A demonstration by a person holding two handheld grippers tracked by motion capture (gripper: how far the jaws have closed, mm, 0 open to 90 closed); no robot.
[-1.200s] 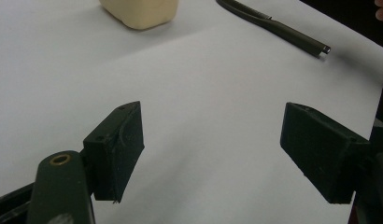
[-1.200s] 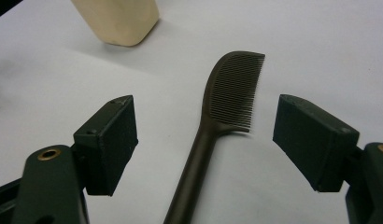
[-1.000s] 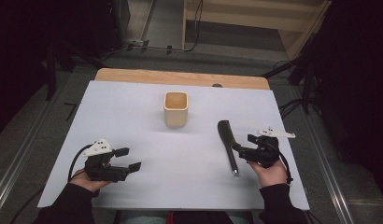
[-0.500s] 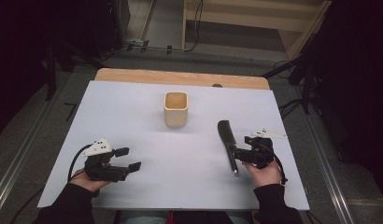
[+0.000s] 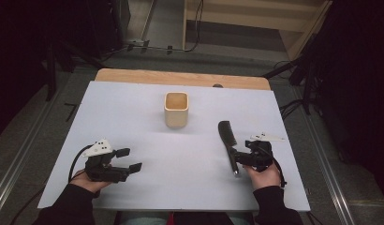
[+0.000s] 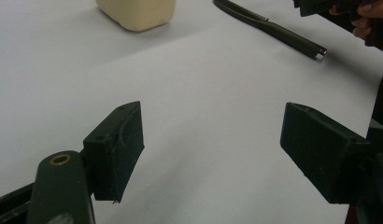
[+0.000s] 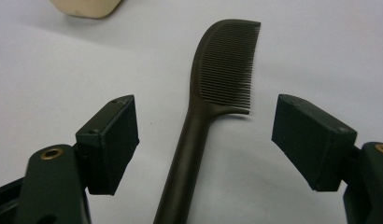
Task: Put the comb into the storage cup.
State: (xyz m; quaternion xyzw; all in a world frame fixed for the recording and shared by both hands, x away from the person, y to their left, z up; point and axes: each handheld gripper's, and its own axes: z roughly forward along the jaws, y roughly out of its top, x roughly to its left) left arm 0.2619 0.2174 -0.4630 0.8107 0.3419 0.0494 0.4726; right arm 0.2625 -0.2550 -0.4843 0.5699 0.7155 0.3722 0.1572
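A lab or workshop test station: a wooden table [image 5: 180, 76] covered with a plain white sheet [image 5: 180, 154] stands on a grey floor between metal rails [image 5: 21, 154], with cables [image 5: 197, 28] trailing behind, dark stands [image 5: 49, 61] around it and a bare wooden shelf unit [image 5: 255, 18] beyond.

Your left gripper [image 5: 131, 159] is sitting in your left hand [image 5: 87, 178], its jaws spread wide apart with nothing between them. Your right gripper [image 5: 238, 157] is resting in your right hand [image 5: 264, 174], jaws likewise standing well open and gripping nothing. Both forearms are coming in from below in dark sleeves, the jaws pointing forward and slightly inward.
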